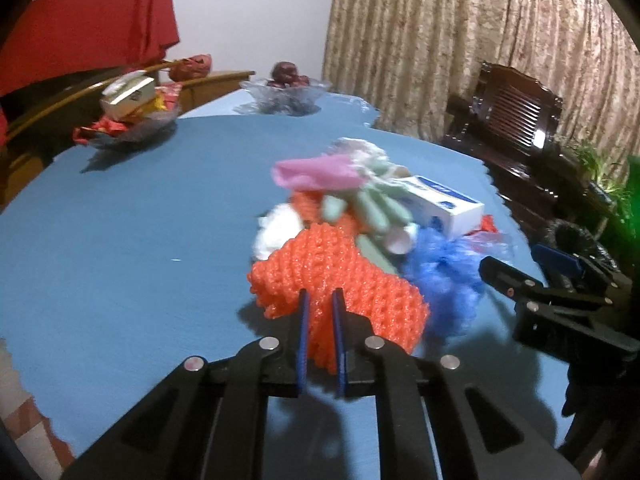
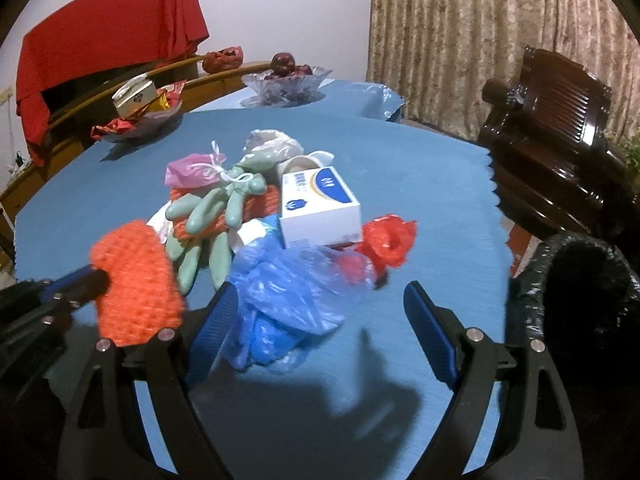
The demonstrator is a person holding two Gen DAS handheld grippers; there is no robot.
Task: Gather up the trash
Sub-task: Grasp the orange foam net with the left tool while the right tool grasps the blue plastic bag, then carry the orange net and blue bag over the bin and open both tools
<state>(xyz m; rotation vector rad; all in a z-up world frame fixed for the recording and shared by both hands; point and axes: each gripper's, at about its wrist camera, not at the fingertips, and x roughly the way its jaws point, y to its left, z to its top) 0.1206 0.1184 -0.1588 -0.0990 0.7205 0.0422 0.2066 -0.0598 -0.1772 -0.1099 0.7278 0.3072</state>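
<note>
A pile of trash lies on the blue table (image 2: 440,208). My left gripper (image 1: 321,300) is shut on an orange foam net (image 1: 340,284), which also shows in the right wrist view (image 2: 136,280). My right gripper (image 2: 320,300) is open, its fingers either side of a crumpled blue plastic bag (image 2: 280,296). Behind lie green rubber gloves (image 2: 212,216), a white and blue box (image 2: 320,204), a pink bag (image 2: 192,170), a red plastic bag (image 2: 388,240) and a second orange net (image 2: 256,204). A black bin bag (image 2: 580,292) hangs open at the table's right edge.
Two glass bowls stand at the far side, one with packets and a small box (image 2: 140,112), one with red fruit (image 2: 286,80). A dark wooden chair (image 2: 552,120) stands to the right. A red cloth (image 2: 108,40) hangs at the back left.
</note>
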